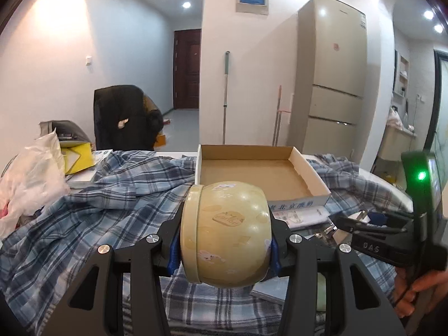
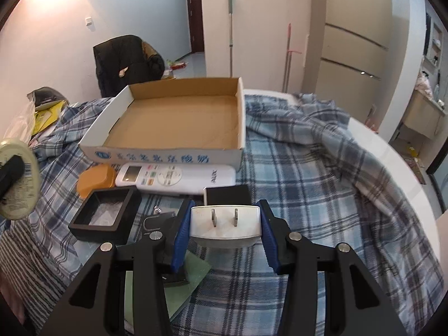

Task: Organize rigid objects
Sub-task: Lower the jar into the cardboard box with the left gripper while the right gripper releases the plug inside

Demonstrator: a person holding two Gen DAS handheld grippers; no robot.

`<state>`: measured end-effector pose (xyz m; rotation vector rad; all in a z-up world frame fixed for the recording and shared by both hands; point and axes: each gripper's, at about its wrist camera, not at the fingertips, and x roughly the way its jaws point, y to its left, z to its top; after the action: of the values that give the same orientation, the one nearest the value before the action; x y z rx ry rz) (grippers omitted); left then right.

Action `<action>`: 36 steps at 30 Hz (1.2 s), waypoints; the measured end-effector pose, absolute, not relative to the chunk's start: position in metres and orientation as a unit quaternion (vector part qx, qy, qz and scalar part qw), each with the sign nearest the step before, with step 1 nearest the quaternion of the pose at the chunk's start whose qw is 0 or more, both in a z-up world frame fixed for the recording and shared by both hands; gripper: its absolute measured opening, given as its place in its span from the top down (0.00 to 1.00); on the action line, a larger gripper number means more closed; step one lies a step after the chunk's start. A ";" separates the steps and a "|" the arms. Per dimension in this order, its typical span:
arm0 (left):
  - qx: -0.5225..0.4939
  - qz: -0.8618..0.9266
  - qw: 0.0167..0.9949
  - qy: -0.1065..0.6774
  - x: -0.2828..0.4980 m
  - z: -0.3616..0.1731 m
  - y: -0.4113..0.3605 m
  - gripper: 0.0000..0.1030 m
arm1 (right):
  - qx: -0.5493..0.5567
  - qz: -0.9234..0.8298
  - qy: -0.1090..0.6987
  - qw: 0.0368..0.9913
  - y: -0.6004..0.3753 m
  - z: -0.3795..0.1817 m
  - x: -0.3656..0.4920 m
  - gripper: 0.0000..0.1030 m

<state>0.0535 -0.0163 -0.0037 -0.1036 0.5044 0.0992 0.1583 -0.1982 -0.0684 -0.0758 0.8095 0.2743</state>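
Observation:
A pale yellow round jar [image 1: 226,229] lies on its side between the blue pads of my left gripper [image 1: 225,245], which is shut on it above the plaid cloth. The same jar [image 2: 16,179] shows at the far left of the right wrist view. My right gripper [image 2: 226,224] is shut on a white plug adapter [image 2: 224,235], prongs pointing forward, just above the cloth. An empty cardboard box [image 2: 168,155] sits behind both grippers, its rim [image 1: 308,184] right beyond the jar. The right gripper [image 1: 352,221] appears low on the right in the left wrist view.
In front of the box lie a white remote [image 2: 179,177], an orange lid [image 2: 96,180], a black framed case [image 2: 106,215], a small black box [image 2: 228,193] and a green card [image 2: 193,271]. Plastic bags [image 1: 28,173] pile up at left. A hand [image 1: 414,288] holds the right gripper.

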 end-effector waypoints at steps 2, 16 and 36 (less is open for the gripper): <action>-0.067 0.032 0.967 0.245 0.048 0.010 -0.013 0.51 | -0.038 0.124 0.391 0.911 -0.200 -0.061 0.157 0.57; -0.039 0.048 0.974 0.216 0.043 0.084 -0.006 0.51 | -0.022 0.128 0.339 0.932 -0.202 0.017 0.146 0.57; -0.071 0.046 0.968 0.237 0.185 0.093 0.020 0.51 | 0.032 0.124 0.308 0.943 -0.166 0.072 0.233 0.57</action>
<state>0.1850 0.0200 0.0928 -0.1439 0.4793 0.0920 0.2329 -0.1661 0.0722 0.0661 0.6291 0.2536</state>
